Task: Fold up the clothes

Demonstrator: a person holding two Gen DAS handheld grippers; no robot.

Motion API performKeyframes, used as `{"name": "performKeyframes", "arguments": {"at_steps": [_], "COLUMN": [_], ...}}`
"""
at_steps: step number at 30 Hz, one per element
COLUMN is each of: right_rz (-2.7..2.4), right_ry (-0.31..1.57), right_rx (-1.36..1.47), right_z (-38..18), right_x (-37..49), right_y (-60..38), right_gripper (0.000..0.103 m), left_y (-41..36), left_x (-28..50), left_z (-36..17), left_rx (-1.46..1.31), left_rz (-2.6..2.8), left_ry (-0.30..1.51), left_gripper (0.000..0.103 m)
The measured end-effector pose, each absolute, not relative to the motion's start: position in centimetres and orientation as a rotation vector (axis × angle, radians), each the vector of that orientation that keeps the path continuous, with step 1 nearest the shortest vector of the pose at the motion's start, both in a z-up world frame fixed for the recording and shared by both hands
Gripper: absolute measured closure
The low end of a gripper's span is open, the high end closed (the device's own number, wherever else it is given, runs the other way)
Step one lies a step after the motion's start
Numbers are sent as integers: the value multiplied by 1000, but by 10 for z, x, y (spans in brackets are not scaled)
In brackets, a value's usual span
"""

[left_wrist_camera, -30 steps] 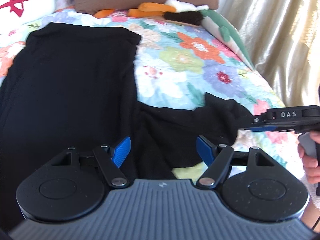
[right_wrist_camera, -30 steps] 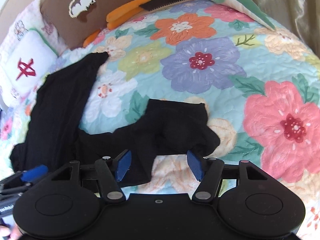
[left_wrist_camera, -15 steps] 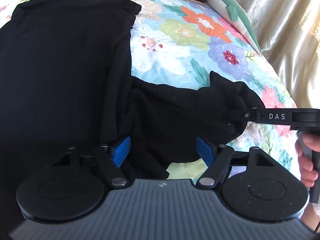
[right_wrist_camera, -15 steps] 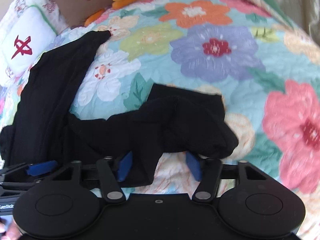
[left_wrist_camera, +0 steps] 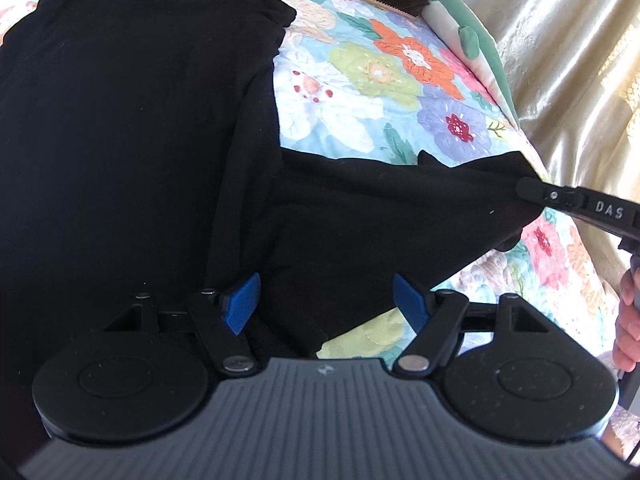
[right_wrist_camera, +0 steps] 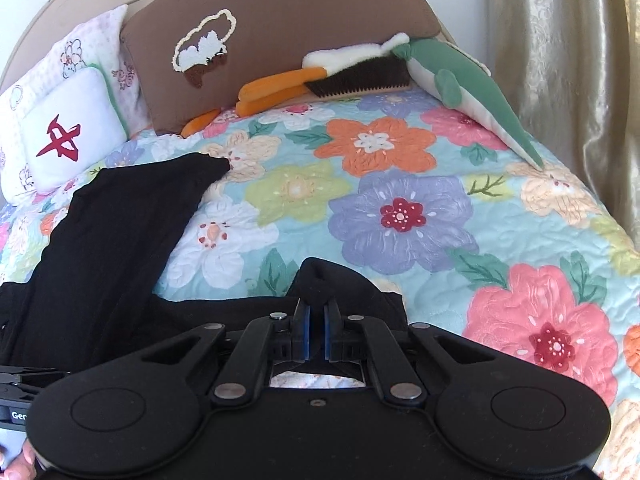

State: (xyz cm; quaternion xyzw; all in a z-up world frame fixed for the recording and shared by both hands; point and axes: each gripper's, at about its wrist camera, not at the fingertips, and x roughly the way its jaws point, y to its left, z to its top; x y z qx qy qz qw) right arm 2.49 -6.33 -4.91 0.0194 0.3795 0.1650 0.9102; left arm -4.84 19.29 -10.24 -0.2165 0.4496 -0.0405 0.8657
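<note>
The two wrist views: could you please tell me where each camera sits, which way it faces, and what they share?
Left wrist: sits on the left gripper, jaws open, looking down over the black garment; the right gripper and a hand show at right.
Right wrist: sits on the right gripper, its jaws just closed on the sleeve, facing the pillows.
Shared: garment, floral quilt, curtain.

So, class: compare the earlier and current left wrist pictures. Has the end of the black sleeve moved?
Yes. The sleeve end, now clamped in the right gripper whose jaws have just closed, is lifted off the floral quilt and pulled taut towards the curtain.
</note>
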Motion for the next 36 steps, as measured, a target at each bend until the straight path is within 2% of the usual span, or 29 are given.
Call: {"name": "performKeyframes", "arguments": {"at_steps": [5, 10, 13, 16, 27, 36], "right_rz": [330, 329, 357, 352, 314, 247], "right_ry": [736, 694, 693, 687, 505, 654], "right_rx": [66, 10, 23, 26, -9, -45], "right_z": [-38, -32, -33, -30, 13, -11], "right_x": [12, 3, 4, 4, 13, 38], "right_y": [-69, -69, -71, -72, -102, -119], "right_gripper": [97, 97, 97, 97, 98, 99], "left_y": [191, 191, 183, 175, 180, 175], "left_x": [-50, -53, -54, -52, -65, -63], "left_z": [-102, -95, -88, -88, -96, -101], "left_rx": [-439, -526, -464, -397, -426, -378], "left_rz": [-97, -207, -250, -228, -197, -175], "left_ry": [931, 836, 804, 823, 866, 902], "left_gripper": [30, 30, 29, 29, 29, 28]}}
